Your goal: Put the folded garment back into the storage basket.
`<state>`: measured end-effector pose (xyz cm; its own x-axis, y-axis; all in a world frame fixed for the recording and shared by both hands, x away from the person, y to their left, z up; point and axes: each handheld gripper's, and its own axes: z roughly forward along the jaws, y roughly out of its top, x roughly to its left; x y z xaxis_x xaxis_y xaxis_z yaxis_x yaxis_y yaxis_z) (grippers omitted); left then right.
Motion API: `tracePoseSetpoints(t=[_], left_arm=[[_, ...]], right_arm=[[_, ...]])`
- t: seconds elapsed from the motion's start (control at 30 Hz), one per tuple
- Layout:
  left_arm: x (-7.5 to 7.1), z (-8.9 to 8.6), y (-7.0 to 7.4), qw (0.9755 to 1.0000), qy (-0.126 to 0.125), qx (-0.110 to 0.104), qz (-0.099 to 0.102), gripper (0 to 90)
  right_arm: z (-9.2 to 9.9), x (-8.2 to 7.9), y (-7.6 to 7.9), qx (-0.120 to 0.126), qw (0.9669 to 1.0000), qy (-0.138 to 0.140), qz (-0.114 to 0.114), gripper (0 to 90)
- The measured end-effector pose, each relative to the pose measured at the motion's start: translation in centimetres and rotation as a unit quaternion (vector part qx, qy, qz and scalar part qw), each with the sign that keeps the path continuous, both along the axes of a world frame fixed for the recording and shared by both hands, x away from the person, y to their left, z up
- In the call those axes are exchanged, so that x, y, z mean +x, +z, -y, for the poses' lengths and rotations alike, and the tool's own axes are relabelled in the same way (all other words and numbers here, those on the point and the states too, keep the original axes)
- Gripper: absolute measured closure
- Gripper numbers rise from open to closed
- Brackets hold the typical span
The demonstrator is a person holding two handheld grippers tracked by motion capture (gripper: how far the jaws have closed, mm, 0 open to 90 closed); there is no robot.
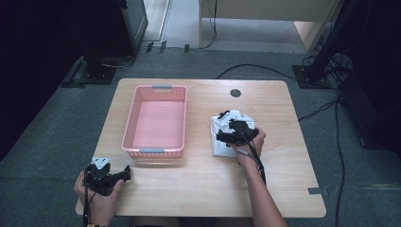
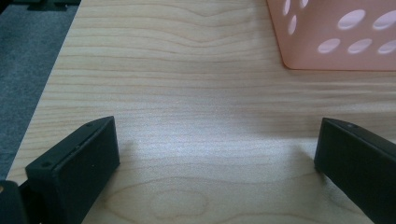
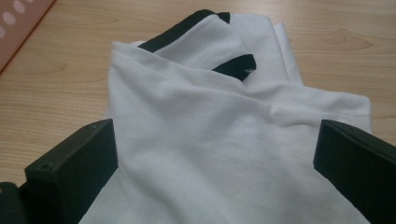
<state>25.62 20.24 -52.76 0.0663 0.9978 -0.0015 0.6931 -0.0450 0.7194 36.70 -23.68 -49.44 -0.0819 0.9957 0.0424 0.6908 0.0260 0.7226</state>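
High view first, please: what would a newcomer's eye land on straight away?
Probably the pink basket, standing empty left of centre on the wooden table. Next, the folded white garment with black trim at the right, where the right gripper sits over it with its fingers spread wide. The left gripper, also open, rests at the table's near left corner.

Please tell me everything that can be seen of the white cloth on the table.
The white folded cloth garment with black trim looks like soft knit fabric, perhaps a shirt. It lies in a loose, creased bundle on the light wooden table, to the right of the pink plastic basket and apart from it. Black bands, maybe a collar or cuffs, show at its far end. The right gripper is over it, its fingers spread open on either side of the fabric.
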Motion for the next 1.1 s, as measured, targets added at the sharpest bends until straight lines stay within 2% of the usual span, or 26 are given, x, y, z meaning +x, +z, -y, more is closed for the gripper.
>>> tracePoseSetpoints(t=[0.1, 0.3, 0.47, 0.63, 0.7, 0.9, 1.0, 1.1], left_arm=[[0.0, 0.0, 0.0, 1.0000, 0.001, -0.001, 0.001, 0.0], [0.0, 0.0, 0.0, 1.0000, 0.001, -0.001, 0.001, 0.0], [0.0, 0.0, 0.0, 1.0000, 0.001, -0.001, 0.001, 0.0], [0.0, 0.0, 0.0, 1.0000, 0.000, 0.000, 0.000, 0.0], [0.0, 0.0, 0.0, 1.0000, 0.000, 0.000, 0.000, 0.0], [0.0, 0.0, 0.0, 1.0000, -0.001, 0.000, 0.000, 0.0], [0.0, 0.0, 0.0, 1.0000, -0.001, -0.001, 0.001, 0.0], [0.0, 0.0, 0.0, 1.0000, -0.001, -0.002, 0.001, 0.0]], right_arm=[[-0.2, 0.2, -0.3, 0.006, 1.0000, -0.004, -0.003, 0.0], [-0.3, 0.7, -1.0, 0.001, 0.9998, -0.021, -0.002, 0.0], [-0.5, 1.0, -2.1, 0.007, 0.9995, -0.029, -0.006, 0.0], [-0.9, 0.9, -2.8, -0.003, 0.9996, -0.026, 0.013, 0.0], [-1.1, 0.6, -3.3, -0.002, 0.9991, -0.028, 0.031, 0.0], [-1.0, 0.6, -3.3, 0.000, 0.9994, -0.022, 0.027, 0.0], [-1.0, 0.5, -3.3, -0.004, 0.9993, -0.024, 0.028, 3.0], [-0.8, 0.3, -3.3, 0.000, 0.9984, -0.042, 0.038, 13.6]])
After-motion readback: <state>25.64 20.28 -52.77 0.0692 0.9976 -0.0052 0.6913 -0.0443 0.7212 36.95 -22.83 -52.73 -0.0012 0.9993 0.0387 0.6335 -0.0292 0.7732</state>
